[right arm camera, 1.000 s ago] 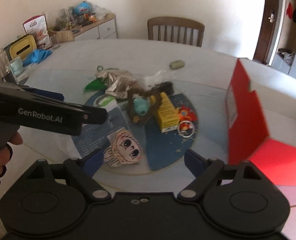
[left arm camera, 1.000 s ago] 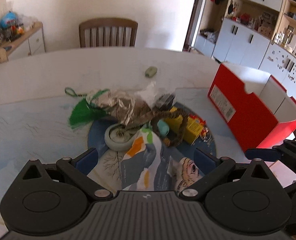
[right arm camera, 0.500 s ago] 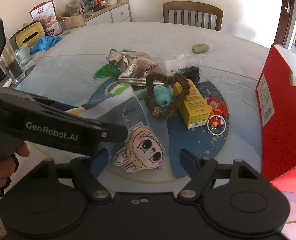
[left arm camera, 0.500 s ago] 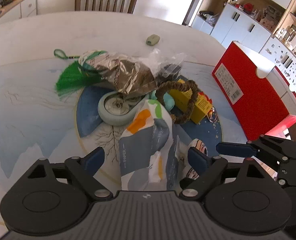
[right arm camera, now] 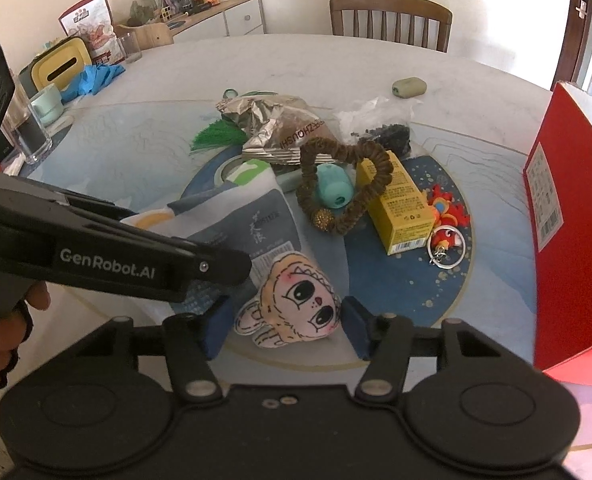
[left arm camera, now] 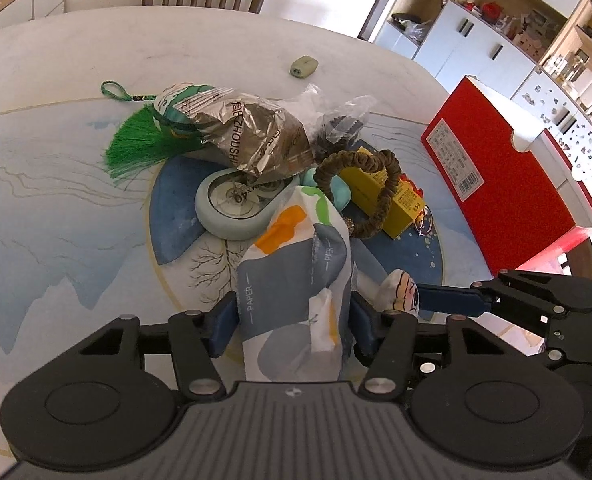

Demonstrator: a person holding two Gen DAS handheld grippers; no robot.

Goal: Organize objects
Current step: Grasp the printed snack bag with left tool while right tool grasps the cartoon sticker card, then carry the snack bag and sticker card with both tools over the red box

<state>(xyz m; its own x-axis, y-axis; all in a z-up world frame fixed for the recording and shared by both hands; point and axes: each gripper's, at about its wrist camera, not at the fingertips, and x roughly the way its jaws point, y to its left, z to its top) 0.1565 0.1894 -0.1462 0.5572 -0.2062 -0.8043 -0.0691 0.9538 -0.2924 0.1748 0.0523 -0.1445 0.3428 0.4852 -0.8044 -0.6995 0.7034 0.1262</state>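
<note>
1. Closing on the tissue pack point(left arm camera: 296, 292), your left gripper point(left arm camera: 292, 320) has it between its jaws, both pads at its sides; its long axis runs straight away from you toward the pile.
2. Your right gripper point(right arm camera: 284, 324) is closing too, the doll-face plush point(right arm camera: 292, 300) sitting between its jaws, pads just beside its edges and not clearly pressing.
3. Both things lie on the table point(left arm camera: 76, 208); the red box point(right arm camera: 567, 240) stands to the right, nearer your right hand.

Round marble table point(left arm camera: 56, 208), red box point(left arm camera: 499, 168), yellow carton point(right arm camera: 399, 204), grey wheel point(left arm camera: 232, 208)
</note>
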